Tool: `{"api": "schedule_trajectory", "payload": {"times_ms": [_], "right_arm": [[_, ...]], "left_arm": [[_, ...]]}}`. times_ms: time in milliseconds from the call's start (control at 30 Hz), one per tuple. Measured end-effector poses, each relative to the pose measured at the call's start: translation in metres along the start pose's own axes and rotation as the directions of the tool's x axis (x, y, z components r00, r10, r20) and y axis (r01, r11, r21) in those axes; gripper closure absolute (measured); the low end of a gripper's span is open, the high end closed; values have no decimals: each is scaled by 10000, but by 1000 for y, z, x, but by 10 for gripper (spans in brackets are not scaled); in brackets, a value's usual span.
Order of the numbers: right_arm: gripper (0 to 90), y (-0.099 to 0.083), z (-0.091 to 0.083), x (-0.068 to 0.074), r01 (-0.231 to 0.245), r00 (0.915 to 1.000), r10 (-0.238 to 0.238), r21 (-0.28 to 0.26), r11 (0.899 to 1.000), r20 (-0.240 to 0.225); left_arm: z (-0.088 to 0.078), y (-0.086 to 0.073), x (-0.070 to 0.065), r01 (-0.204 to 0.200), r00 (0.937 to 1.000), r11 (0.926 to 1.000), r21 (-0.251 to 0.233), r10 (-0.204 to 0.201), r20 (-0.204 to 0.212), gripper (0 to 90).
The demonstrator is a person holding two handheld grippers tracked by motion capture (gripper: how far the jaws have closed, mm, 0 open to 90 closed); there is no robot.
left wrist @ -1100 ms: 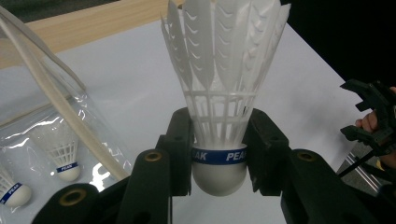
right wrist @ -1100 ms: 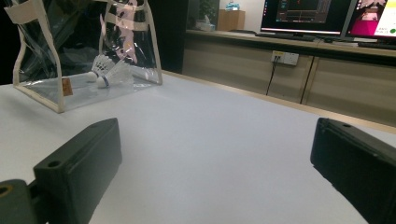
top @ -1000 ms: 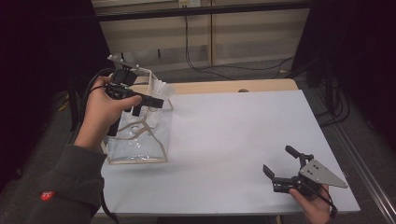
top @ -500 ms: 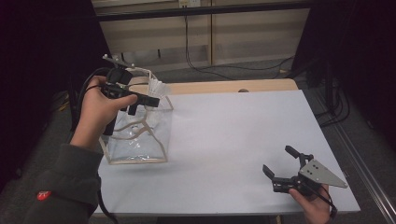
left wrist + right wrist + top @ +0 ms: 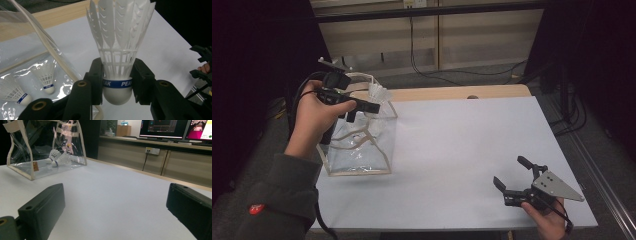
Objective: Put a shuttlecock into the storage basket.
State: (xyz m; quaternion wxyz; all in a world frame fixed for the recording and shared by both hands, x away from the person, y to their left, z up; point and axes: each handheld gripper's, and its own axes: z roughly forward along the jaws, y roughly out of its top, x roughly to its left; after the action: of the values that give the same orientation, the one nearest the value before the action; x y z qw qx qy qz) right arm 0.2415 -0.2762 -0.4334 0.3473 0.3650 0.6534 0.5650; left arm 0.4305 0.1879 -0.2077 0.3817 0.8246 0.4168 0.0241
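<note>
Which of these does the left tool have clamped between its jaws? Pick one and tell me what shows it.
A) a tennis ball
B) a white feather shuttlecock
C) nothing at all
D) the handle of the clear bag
B: in the left gripper view, the left tool has both jaws pressed on the blue-banded base of the shuttlecock, feathers up, beside the clear bag.

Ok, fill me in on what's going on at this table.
A person works with a gripper in each hand. The left gripper is clamped on a white shuttlecock at its blue-banded base and holds it at the open top of a clear bag standing on the left of the white table. Two more shuttlecocks lie inside the bag. The right gripper rests low near the table's front right corner, jaws open and empty.
</note>
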Motion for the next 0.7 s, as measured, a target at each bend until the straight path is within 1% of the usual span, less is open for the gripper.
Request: {"api": "schedule_trajectory", "payload": {"times_ms": [67,133,167,300,333,600,700], "right_arm": [[20,0,0,0,2,10000,-2,3,10000,0],[20,0,0,0,6,10000,-6,-1,10000,0],[20,0,0,0,3,10000,-3,-5,10000,0],[20,0,0,0,12,10000,-12,-5,10000,7],[20,0,0,0,14,10000,-14,-7,10000,2],[20,0,0,0,10,10000,-10,-12,10000,8],[20,0,0,0,13,10000,-13,-2,10000,-1]], "left_arm": [[-1,0,1,-31,10000,10000,-21,31,-85,649],[-2,-1,2,3,10000,10000,7,-3,-63,649],[-2,-1,2,30,9999,10000,-59,-30,-108,649],[-4,-2,5,-55,9997,10000,2,55,-234,648],[-5,-2,5,6,9997,10000,-59,-7,-245,648],[-7,-3,9,60,9996,10000,-62,-62,-284,649],[-8,-4,10,10,9995,10000,-28,-11,-302,649]]}}
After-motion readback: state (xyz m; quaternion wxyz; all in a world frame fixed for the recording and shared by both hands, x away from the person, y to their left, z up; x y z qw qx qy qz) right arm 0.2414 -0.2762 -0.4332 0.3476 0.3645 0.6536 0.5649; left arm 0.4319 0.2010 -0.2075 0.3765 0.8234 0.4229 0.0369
